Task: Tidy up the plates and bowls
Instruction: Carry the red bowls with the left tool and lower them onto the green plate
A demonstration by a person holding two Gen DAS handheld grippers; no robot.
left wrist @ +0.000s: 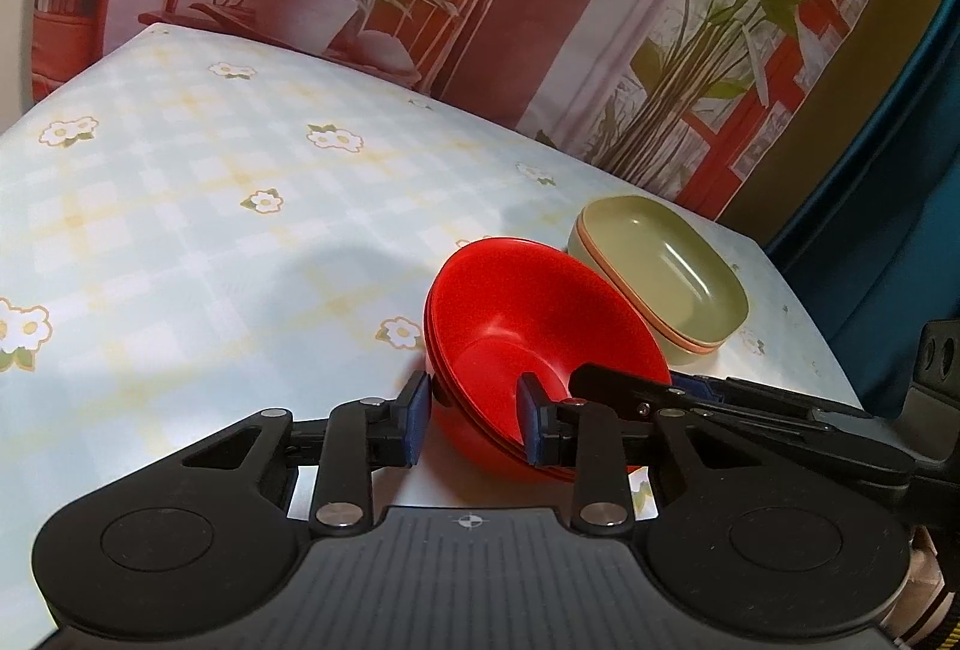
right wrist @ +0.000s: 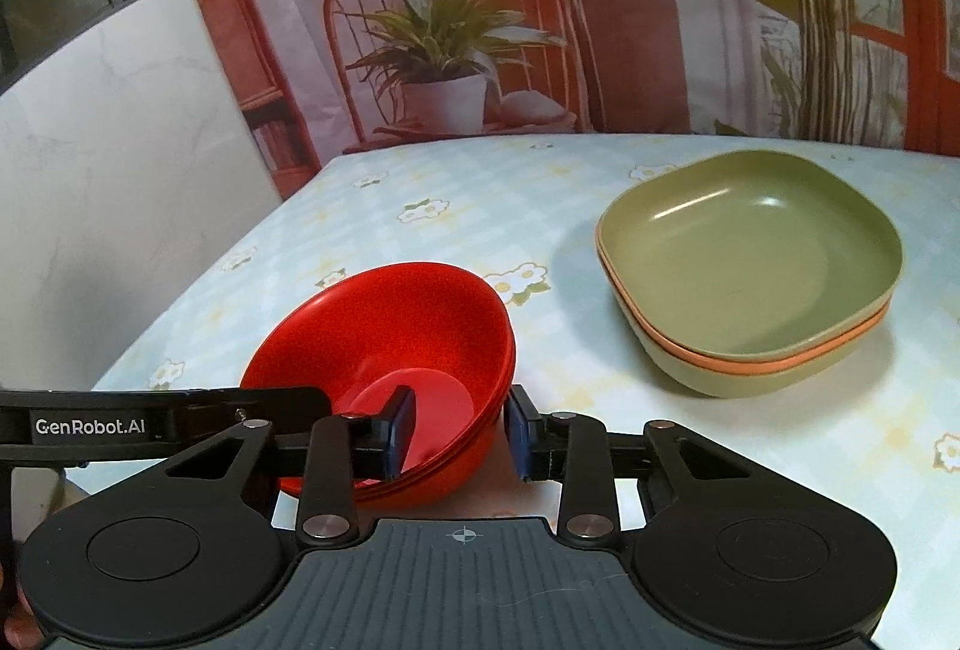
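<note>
A nested stack of red bowls (left wrist: 510, 302) (right wrist: 390, 326) sits on the flowered tablecloth near the table's front edge. My left gripper (left wrist: 477, 419) straddles the stack's near-left wall, one blue pad outside and one inside, pressing on it. My right gripper (right wrist: 459, 431) clamps the opposite wall the same way, with its left pad inside the bowl and its right pad outside. Just beyond the bowls rests a stack of squarish plates (left wrist: 660, 266) (right wrist: 750, 266): green on top, orange under it, pale green at the bottom. Neither gripper touches the plates.
The tablecloth (left wrist: 210, 230) stretches far to the left of the bowls. A printed backdrop (right wrist: 456, 20) of plants and a chair hangs behind the table. A white wall (right wrist: 120, 170) borders the table's left side. The table's edge runs close past the plates.
</note>
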